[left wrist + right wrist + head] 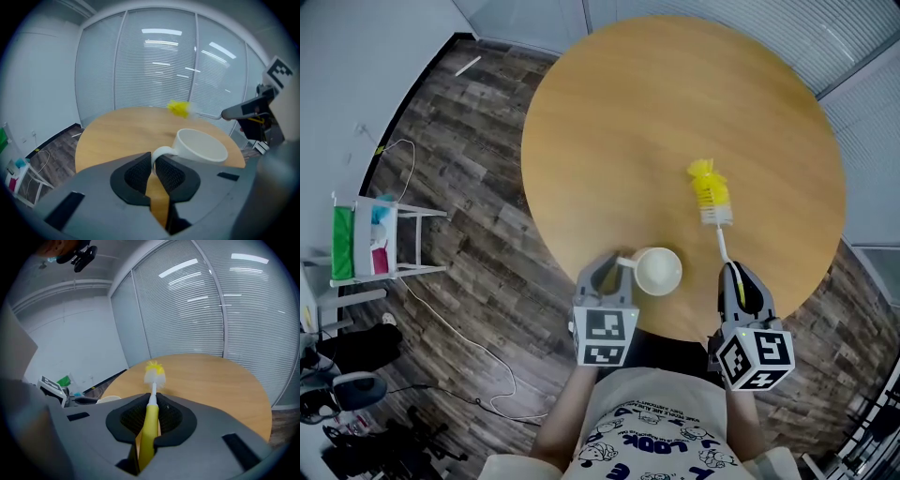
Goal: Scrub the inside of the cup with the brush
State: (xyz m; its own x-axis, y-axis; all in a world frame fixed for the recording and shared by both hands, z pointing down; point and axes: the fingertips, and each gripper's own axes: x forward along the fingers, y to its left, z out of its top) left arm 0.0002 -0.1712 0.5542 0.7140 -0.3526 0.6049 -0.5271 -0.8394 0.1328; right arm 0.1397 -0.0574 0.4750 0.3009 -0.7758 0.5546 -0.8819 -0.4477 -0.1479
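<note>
A white cup [657, 271] [201, 146] stands near the front edge of the round wooden table [675, 112], mouth up. My left gripper [613, 269] [153, 169] is shut on the cup's handle [158, 153]. A bottle brush [711, 192] with a yellow and white bristle head [153, 371] and a yellow handle [148, 432] points away over the table, right of the cup. My right gripper [735, 279] [151, 408] is shut on the brush handle. The brush head [179, 108] is outside the cup, beyond it.
A small white rack [370, 239] with green and red items stands on the wood floor to the left, with a white cable [450, 328] trailing past it. Glass walls with blinds [225, 310] ring the table's far side.
</note>
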